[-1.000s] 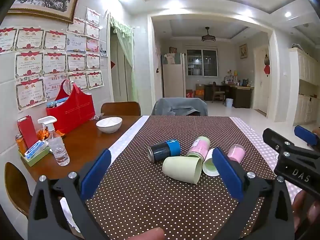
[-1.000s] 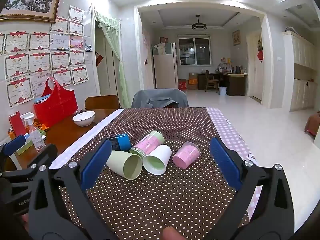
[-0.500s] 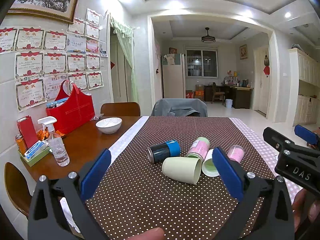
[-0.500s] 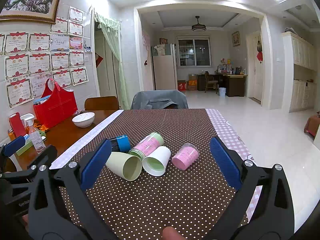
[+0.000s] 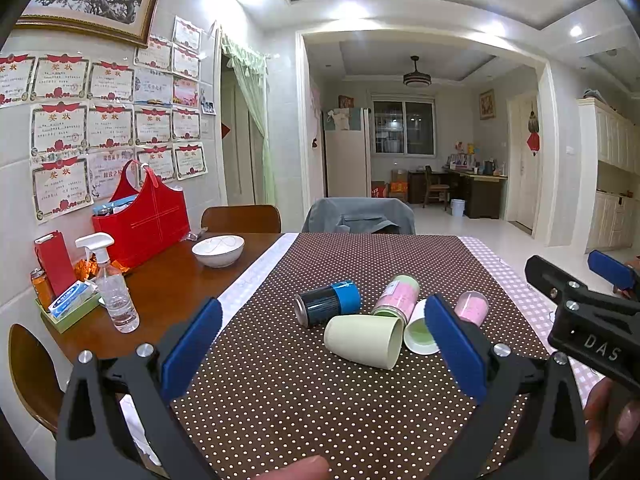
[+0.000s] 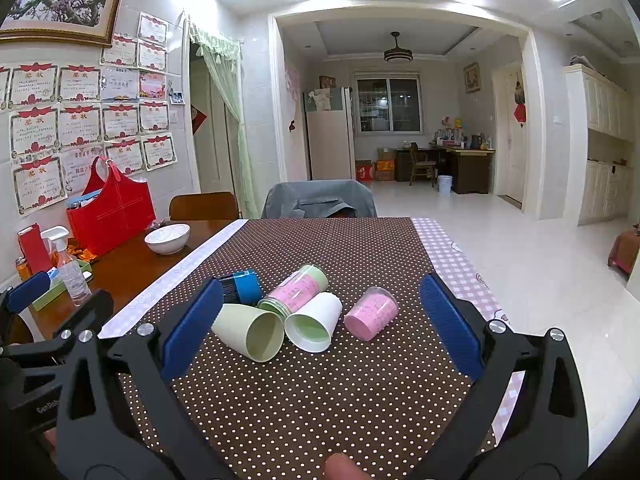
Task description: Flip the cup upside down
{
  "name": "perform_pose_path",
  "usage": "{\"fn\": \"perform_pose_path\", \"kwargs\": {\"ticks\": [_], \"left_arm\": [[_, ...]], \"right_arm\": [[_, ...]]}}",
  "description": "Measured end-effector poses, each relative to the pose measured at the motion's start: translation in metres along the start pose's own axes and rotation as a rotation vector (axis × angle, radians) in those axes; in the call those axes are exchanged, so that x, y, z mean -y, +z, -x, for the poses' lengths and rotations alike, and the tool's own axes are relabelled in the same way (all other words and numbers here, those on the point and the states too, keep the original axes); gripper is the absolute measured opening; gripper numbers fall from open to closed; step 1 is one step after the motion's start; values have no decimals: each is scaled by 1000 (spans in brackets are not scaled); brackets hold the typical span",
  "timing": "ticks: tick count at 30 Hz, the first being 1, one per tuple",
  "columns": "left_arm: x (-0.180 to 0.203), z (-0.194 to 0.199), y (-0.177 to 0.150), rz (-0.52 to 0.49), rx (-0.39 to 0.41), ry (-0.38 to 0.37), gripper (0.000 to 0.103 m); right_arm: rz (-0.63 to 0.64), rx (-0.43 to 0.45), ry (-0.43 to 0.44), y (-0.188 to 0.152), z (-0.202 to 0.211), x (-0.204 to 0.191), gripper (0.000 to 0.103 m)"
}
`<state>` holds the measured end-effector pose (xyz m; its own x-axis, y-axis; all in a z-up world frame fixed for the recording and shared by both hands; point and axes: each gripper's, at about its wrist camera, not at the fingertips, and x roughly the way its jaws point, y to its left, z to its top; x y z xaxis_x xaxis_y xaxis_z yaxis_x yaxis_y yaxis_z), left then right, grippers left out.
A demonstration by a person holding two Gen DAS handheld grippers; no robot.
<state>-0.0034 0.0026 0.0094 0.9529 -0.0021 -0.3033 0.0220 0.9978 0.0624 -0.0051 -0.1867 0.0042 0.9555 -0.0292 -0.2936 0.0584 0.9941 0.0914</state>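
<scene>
Several cups lie on their sides on the dotted brown tablecloth [image 5: 320, 400] [image 6: 340, 392]. A pale green cup [image 5: 362, 340] [image 6: 248, 330] lies nearest, beside a white cup [image 5: 416, 330] [image 6: 314, 320] with a green inside. Behind them lie a black and blue cup [image 5: 326, 306] [image 6: 242, 286], a pink and green cup [image 5: 396, 294] [image 6: 296, 290] and a small pink cup [image 5: 472, 307] [image 6: 372, 316]. My left gripper [image 5: 322, 344] stands open, short of the cups. My right gripper [image 6: 320, 320] is open too, also short of them, holding nothing.
On the bare wood at the left stand a white bowl [image 5: 218, 250] [image 6: 167, 238], a red bag [image 5: 142, 220] [image 6: 110, 216] and a spray bottle [image 5: 114, 284] [image 6: 68, 266]. A chair with a grey jacket [image 5: 358, 216] [image 6: 320, 200] is at the far end. The table's right edge drops to tiled floor.
Almost nothing differs; the right wrist view has crept slightly closer to the cups. Both grippers stay open and no cup has moved.
</scene>
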Motion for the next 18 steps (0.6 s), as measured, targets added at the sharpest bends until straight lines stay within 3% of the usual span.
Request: {"fn": "perform_pose_path", "kwargs": {"ticks": [18], "left_arm": [[1,0,-1,3,2,1,99]], "right_arm": [[2,-1,1,-1,0,0,97]]}}
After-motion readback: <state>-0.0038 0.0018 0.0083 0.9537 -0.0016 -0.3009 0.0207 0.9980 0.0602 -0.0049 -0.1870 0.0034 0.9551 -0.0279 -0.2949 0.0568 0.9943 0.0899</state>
